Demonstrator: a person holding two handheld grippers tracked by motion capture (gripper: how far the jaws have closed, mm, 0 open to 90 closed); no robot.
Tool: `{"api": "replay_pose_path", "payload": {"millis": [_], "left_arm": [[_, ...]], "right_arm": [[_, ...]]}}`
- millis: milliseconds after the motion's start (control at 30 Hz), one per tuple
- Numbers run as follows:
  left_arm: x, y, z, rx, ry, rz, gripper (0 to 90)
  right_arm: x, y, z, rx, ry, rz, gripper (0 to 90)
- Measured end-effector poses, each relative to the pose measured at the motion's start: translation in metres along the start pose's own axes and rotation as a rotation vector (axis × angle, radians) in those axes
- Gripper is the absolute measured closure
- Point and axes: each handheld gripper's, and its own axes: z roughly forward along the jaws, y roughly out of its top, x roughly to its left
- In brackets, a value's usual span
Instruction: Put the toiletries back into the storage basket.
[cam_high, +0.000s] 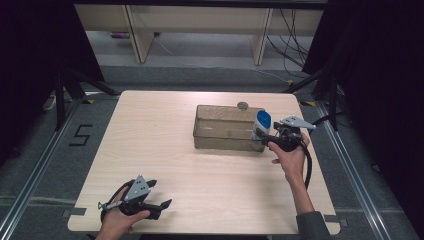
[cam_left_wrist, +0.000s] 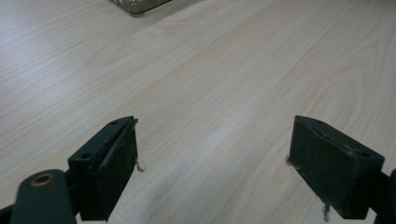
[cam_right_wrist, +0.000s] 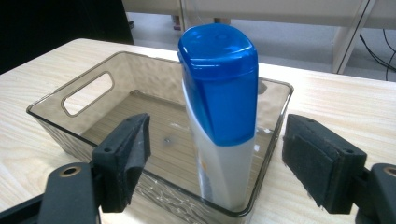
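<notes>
A white bottle with a blue cap (cam_right_wrist: 218, 107) stands upright in the near right corner of a clear smoky plastic bin (cam_right_wrist: 84, 88), leaning on its wall. My right gripper (cam_right_wrist: 215, 158) faces the bottle with both pads apart from it, jaws open on either side. From above, the bottle (cam_high: 262, 125) sits at the bin's (cam_high: 225, 127) right end with the right gripper (cam_high: 275, 137) just beside it. My left gripper (cam_high: 159, 197) rests low at the table's front left, open over bare wood (cam_left_wrist: 210, 135).
The light wooden table (cam_high: 165, 150) has a small round grey object (cam_high: 243, 105) behind the bin. Dark curtains and black stands flank the table. Cables and shelving legs lie on the floor beyond the far edge.
</notes>
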Motion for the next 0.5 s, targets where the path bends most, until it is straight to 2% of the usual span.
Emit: {"api": "replay_pose_path", "payload": {"millis": [33, 100, 133, 167, 233, 267, 300, 400, 500], "left_arm": [[0.0, 0.0001, 0.0, -0.001, 0.001, -0.001, 15.2], [0.0, 0.0002, 0.0, -0.002, 0.0, -0.001, 15.2], [-0.0001, 0.0001, 0.0, -0.001, 0.0, 0.0, 15.2], [-0.0001, 0.0, 0.0, 0.0, -0.001, 0.0, 15.2], [0.0, 0.0002, 0.0001, -0.002, 0.0, -0.002, 15.2], [-0.0001, 0.0002, 0.0, -0.001, -0.001, -0.001, 15.2], [0.0007, 0.0001, -0.0004, 0.008, 0.002, 0.011, 15.2], [-0.0006, 0.0001, 0.0005, -0.008, -0.004, -0.011, 15.2], [-0.0001, 0.0001, 0.0002, 0.0, -0.002, -0.002, 15.2]], "right_arm": [[-0.0002, 0.0005, -0.0014, 0.008, -0.01, -0.008, 24.4], [0.0005, 0.0002, -0.0011, 0.0, 0.005, 0.023, 24.4], [-0.0003, -0.0001, -0.0011, -0.002, 0.0, 0.014, 24.3], [0.0023, 0.0, -0.0033, 0.007, 0.001, 0.055, 24.3], [0.0004, 0.0002, -0.0038, -0.001, 0.011, 0.04, 24.2], [-0.0005, 0.0002, -0.0042, -0.006, 0.0, 0.018, 24.2], [0.0004, 0.0007, -0.0054, -0.007, 0.006, 0.033, 24.1], [-0.0002, 0.0013, -0.0076, -0.009, 0.004, 0.017, 24.0], [0.0005, 0.0009, -0.0081, -0.015, 0.001, 0.012, 23.8]]}}
